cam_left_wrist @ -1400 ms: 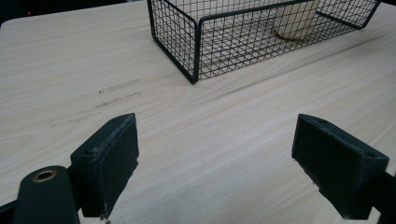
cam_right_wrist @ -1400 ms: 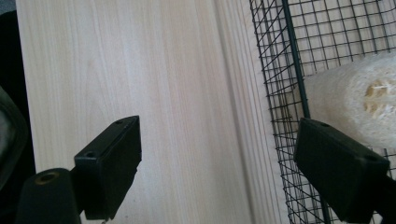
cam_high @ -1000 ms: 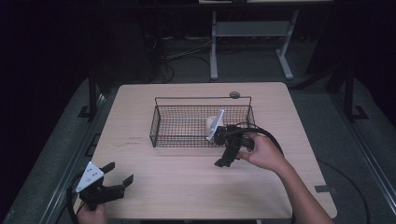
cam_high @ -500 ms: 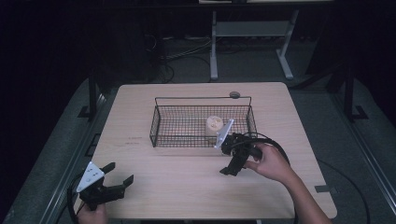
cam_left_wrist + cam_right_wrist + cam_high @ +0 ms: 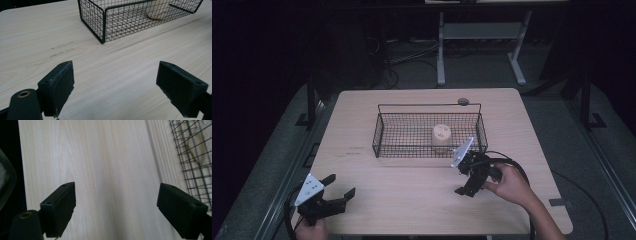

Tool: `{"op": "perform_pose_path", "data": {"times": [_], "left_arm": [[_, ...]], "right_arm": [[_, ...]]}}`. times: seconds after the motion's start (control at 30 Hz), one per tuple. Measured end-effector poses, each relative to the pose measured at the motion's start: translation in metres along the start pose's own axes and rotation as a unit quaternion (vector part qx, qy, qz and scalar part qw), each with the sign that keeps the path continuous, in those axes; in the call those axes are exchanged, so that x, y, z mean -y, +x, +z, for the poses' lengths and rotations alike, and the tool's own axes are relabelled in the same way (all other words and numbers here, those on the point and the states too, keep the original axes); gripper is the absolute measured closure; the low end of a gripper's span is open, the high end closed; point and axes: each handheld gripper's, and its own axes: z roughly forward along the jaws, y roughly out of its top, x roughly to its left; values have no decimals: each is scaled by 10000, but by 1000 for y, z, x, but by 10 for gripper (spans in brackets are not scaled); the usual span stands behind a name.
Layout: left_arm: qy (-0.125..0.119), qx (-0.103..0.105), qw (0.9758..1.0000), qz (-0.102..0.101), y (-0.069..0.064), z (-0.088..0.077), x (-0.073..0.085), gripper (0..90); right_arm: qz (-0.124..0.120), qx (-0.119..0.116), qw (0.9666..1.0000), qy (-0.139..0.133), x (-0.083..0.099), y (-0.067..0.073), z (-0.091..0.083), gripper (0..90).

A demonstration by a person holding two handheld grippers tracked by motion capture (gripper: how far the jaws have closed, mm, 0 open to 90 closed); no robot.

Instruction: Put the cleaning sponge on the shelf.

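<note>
Standing upright inside the wire basket [image 5: 382, 131] at frame centre, right of the basket's middle, a pale cylindrical object [image 5: 441, 135] is observed. The right gripper [image 5: 468, 184] is held just below the basket's right end, jaws spread wide, nothing gripped. The left gripper [image 5: 338, 191] is seen at lower left, jaws likewise wide and empty.

the wire basket [image 5: 384, 134] stands mid-table with its top open; a pale cylinder [image 5: 441, 136] sits inside toward the right. bare table [image 5: 402, 185] lies wide in front and at both sides.
</note>
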Motion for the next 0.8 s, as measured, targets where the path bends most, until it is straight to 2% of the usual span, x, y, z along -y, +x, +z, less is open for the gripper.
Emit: {"op": "perform_pose_path", "data": {"times": [0.63,0.8], "left_arm": [[40,-14,10000,41,0,1,0,139],[45,-15,10000,64,-1,1,0,139]], "right_arm": [[67,110,9999,22,32,15,7,149],[103,128,9999,-51,40,18,6,149]]}}
